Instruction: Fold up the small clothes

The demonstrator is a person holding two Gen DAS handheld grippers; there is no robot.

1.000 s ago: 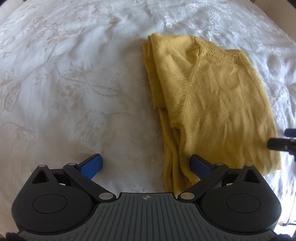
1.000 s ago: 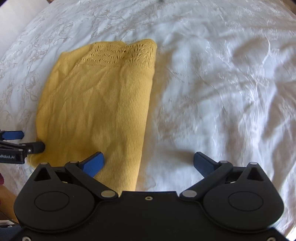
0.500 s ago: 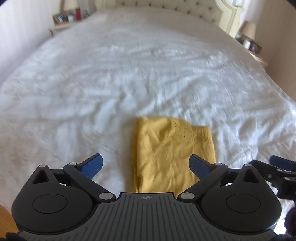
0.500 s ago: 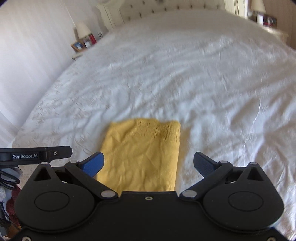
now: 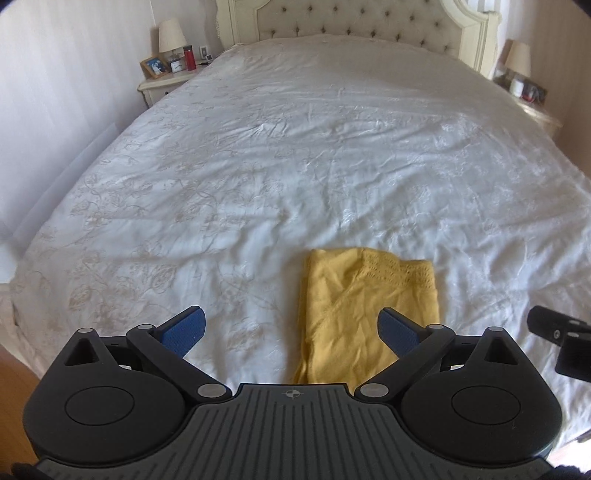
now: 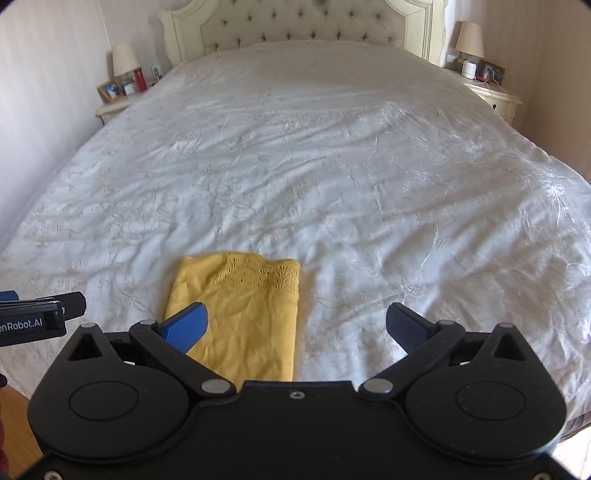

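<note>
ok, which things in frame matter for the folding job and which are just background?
Job:
- yellow knit garment, folded flat on the bed
- left gripper, jaws open, empty
- right gripper, jaws open, empty

Background:
- tufted headboard
- lamps
- photo frame
- red bottle

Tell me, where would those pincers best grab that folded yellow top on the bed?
Probably at the near corners of the yellow top, coming low from the foot of the bed. It lies flat in a tidy rectangle, its layered edges nearest the open left gripper and open right gripper, so pinching there keeps the layers together.
</note>
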